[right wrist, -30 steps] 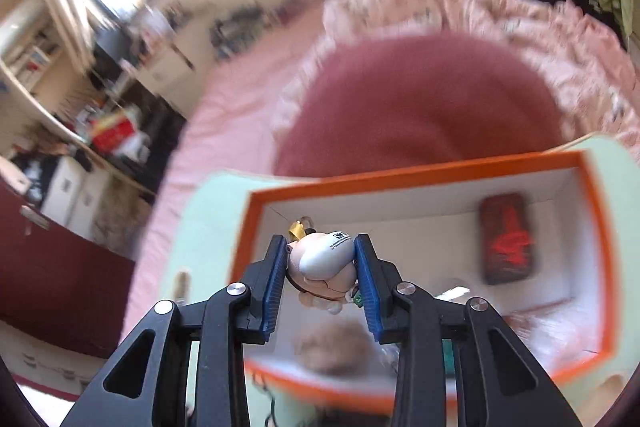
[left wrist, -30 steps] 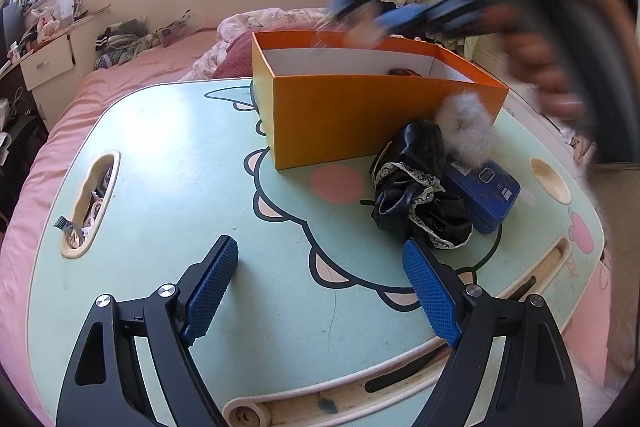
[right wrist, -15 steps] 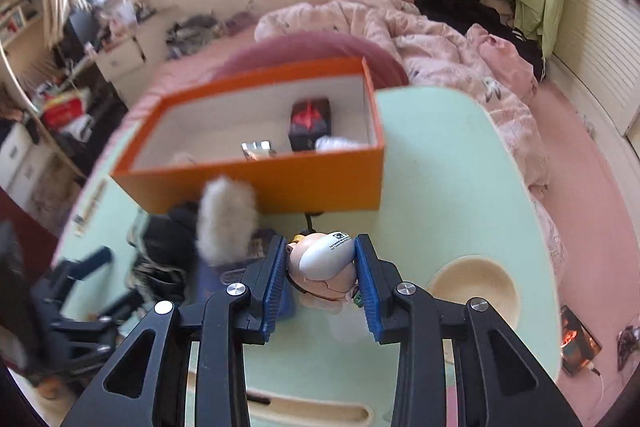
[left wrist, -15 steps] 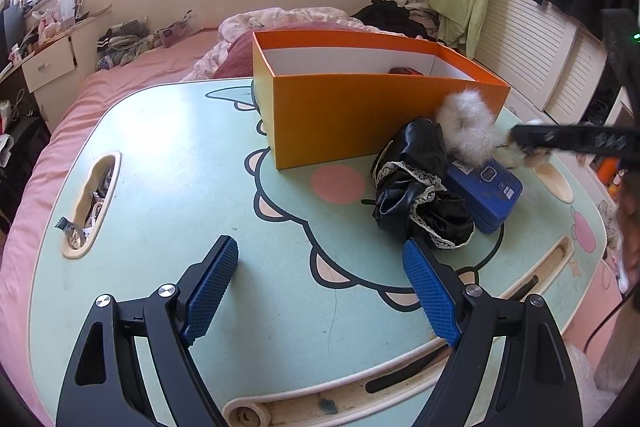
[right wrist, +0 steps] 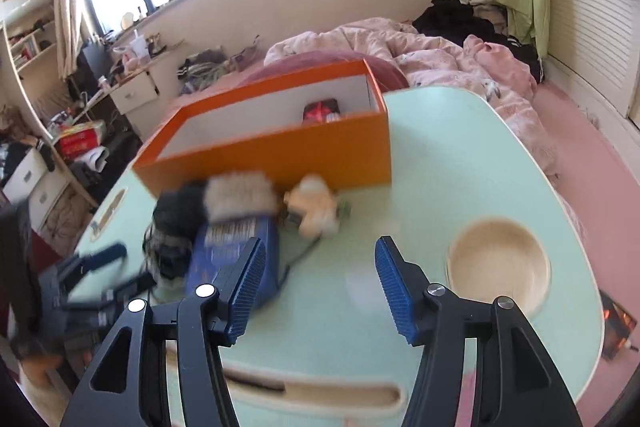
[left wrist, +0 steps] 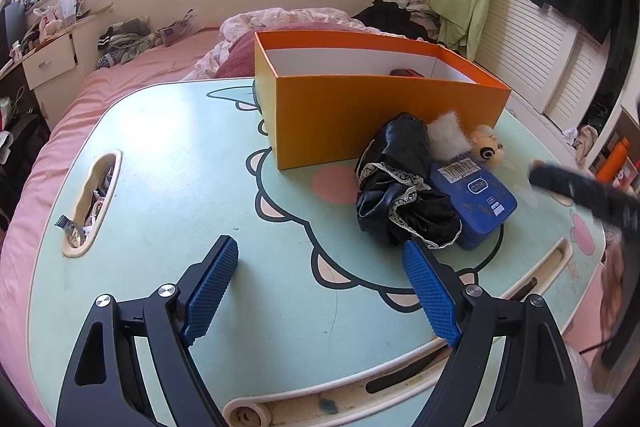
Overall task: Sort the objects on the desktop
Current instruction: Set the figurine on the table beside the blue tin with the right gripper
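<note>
An orange box (left wrist: 372,115) stands on the mint table (left wrist: 180,187); it also shows in the right wrist view (right wrist: 280,155), with a red item (right wrist: 320,109) inside. In front of it lie a black lace cloth (left wrist: 400,195), a white fur ball (left wrist: 448,135), a blue tin (left wrist: 476,199) and a small cream doll (left wrist: 486,147). The doll (right wrist: 316,207) lies by the box wall, apart from my right gripper (right wrist: 320,283), which is open and empty. My left gripper (left wrist: 320,287) is open and empty above the table's near edge.
A round cup recess (right wrist: 498,263) is sunk in the table at the right. A slot with clutter (left wrist: 90,203) is at the left edge. A pink bed (left wrist: 132,67) with bedding lies behind the table. Drawers (left wrist: 48,65) stand far left.
My right gripper carried the doll from above the box down to the table beside the fur ball, let it go and opened. The left gripper has not moved.
</note>
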{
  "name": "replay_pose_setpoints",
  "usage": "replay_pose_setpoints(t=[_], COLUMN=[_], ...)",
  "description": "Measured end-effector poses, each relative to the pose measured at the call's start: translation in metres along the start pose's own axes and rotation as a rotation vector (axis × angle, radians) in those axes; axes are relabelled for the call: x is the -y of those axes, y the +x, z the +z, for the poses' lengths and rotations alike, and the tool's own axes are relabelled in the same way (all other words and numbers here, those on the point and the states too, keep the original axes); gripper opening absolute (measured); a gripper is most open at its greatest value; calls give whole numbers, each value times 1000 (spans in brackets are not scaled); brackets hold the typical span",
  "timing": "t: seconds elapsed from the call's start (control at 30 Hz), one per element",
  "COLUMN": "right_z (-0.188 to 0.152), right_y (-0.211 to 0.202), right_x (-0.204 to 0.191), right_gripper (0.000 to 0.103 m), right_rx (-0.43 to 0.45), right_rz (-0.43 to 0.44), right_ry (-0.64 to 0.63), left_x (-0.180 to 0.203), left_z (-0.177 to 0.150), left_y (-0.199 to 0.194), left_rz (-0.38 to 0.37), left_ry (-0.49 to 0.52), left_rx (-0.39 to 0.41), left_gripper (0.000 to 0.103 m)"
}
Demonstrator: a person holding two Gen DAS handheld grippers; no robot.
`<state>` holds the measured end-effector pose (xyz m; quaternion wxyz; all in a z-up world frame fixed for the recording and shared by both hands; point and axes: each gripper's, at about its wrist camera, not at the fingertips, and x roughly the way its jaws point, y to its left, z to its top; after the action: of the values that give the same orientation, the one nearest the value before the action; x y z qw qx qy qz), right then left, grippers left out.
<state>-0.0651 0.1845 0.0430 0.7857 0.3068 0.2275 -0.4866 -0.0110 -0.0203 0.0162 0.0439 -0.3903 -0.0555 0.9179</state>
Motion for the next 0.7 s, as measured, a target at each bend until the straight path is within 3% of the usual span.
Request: replay_pose_setpoints(t=[0.17, 0.33, 0.4, 0.5, 0.57, 0.63, 0.7], right_z=[-24, -32, -32, -32, -33, -32, -32], right_y=[5, 12, 15, 16, 16, 16, 16], right_x=[-12, -29, -29, -27, -26, -27, -26], right_gripper=[57, 67, 77, 79, 80, 80, 80], right_rx=[-8, 10, 9, 9, 9, 8, 7], right_rz=[-44, -116, -103, -99, -98, -93, -90], right_ry=[-62, -170, -179, -181, -184, -189, -191], left_x=[-3, -9, -13, -10, 3, 13, 25], left_z=[1, 5, 11, 34, 63, 92, 130], left_y=[-1, -3, -6, -18, -29, -29, -12], left_rz=[-7, -37, -78, -94, -120, -192, -288], left_ry=[-21, -63, -99, -121, -80, -74, -110], left_rx=[3, -1, -7, 23, 67, 58, -3], left_gripper=[84, 84, 84, 84, 84, 84, 79])
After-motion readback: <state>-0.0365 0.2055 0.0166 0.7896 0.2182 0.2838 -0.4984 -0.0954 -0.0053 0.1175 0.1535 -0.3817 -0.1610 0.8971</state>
